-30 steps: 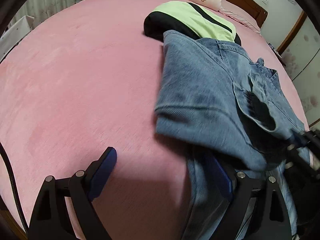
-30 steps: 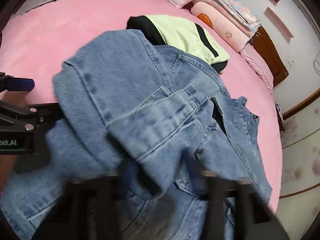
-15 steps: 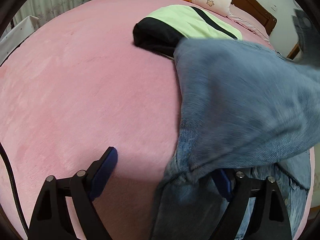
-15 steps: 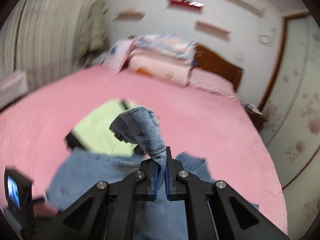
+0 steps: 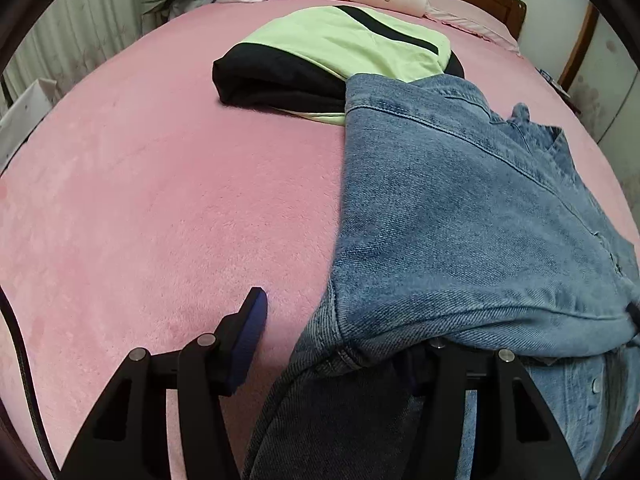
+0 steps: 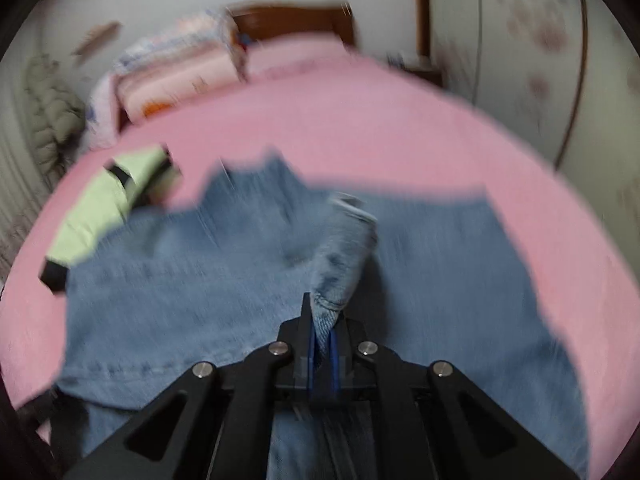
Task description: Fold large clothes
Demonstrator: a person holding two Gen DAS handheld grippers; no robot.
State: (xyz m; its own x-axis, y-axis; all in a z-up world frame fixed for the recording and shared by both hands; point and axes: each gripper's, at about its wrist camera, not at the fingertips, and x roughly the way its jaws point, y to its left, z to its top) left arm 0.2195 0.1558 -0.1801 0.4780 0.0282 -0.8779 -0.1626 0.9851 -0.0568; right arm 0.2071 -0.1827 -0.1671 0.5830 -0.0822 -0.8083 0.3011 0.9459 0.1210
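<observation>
We see denim jacket (image 5: 460, 216) now settled flat on bed (image 5: 160, 200); right gripper (image 6: 322, 340) still pinches cuff, left gripper (image 5: 340, 340) jaws wide, sleeve fold underway

denim jacket (image 5: 460, 220) draped, seemingly over left hand-held gripper (image 5: 336, 336)

Blue denim jacket (image 5: 460, 216) (rumpled) lying on bed

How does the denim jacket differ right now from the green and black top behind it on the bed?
The denim jacket is spread wide and rumpled, only partly folded; the green and black top is a compact folded bundle. The jacket is in hand: the right gripper pinches a piece of it and it drapes over one finger of the open left gripper; the top lies untouched. Both rest on the pink bed, edges overlapping.
</observation>
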